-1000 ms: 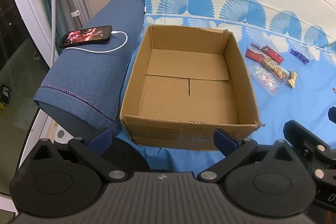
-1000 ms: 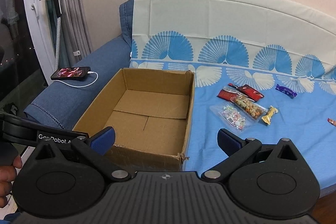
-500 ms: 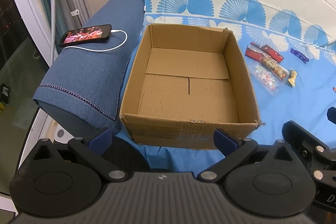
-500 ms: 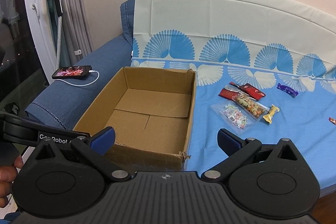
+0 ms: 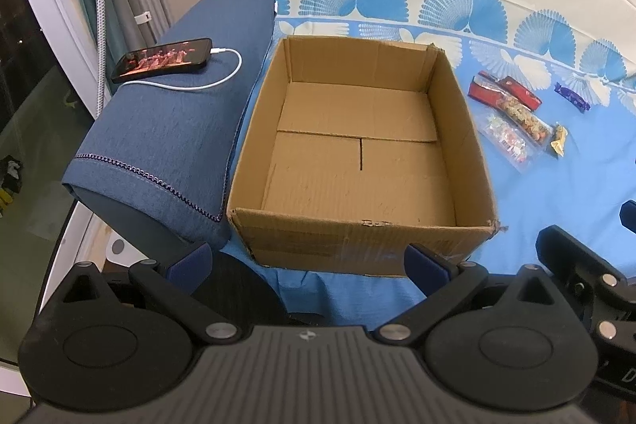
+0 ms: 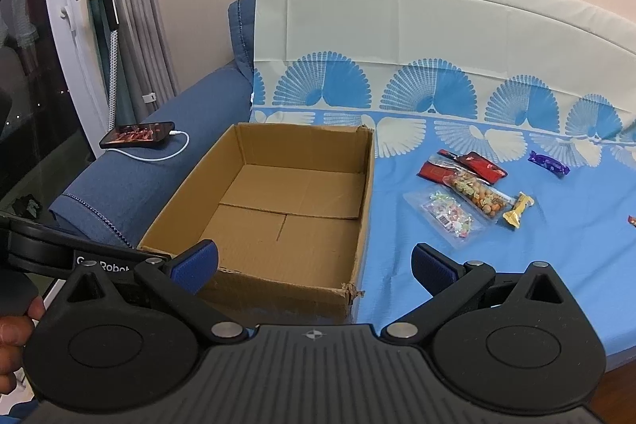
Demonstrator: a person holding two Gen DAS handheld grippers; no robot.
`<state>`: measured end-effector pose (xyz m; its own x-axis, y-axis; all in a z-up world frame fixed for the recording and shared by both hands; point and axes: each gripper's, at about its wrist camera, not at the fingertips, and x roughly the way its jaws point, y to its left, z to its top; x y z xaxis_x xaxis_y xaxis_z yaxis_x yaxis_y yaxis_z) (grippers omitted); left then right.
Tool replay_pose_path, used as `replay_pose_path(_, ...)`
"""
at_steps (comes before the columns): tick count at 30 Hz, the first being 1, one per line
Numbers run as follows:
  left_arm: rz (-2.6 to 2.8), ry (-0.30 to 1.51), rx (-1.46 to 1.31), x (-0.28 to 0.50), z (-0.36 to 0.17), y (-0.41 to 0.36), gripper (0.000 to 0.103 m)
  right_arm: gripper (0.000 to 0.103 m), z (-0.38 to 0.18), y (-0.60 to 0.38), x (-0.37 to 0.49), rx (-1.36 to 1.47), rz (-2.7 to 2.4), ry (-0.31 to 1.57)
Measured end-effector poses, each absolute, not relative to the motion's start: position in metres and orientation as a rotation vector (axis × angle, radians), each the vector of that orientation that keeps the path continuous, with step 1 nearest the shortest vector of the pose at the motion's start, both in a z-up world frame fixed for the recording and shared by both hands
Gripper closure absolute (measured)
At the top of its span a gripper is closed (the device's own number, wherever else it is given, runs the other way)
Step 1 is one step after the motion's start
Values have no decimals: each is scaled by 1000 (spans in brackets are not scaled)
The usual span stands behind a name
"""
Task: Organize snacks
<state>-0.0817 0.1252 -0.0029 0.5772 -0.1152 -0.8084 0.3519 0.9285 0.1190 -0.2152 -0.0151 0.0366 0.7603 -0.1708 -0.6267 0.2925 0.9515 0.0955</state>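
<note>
Both claws (image 5: 308, 261) (image 6: 314, 263) gape apart, empty; snacks (image 6: 469, 191) lie ahead-right beside the box (image 6: 286, 209).

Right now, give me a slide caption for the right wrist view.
Open right tongs face an empty box on the sofa, snacks scattered on the blue cover beside it.

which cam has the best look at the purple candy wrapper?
Right wrist view: the purple candy wrapper lies whole and unobstructed on the blue sheet, clear of the other snacks. The left wrist view also shows it, but smaller and warped near the right edge.
</note>
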Motion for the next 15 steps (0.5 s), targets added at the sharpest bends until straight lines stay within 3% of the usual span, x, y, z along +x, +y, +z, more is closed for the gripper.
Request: replay_pose_path(15,-318,968,350,-77,-7,81,0,0,21,-71,-229,380,-339,605)
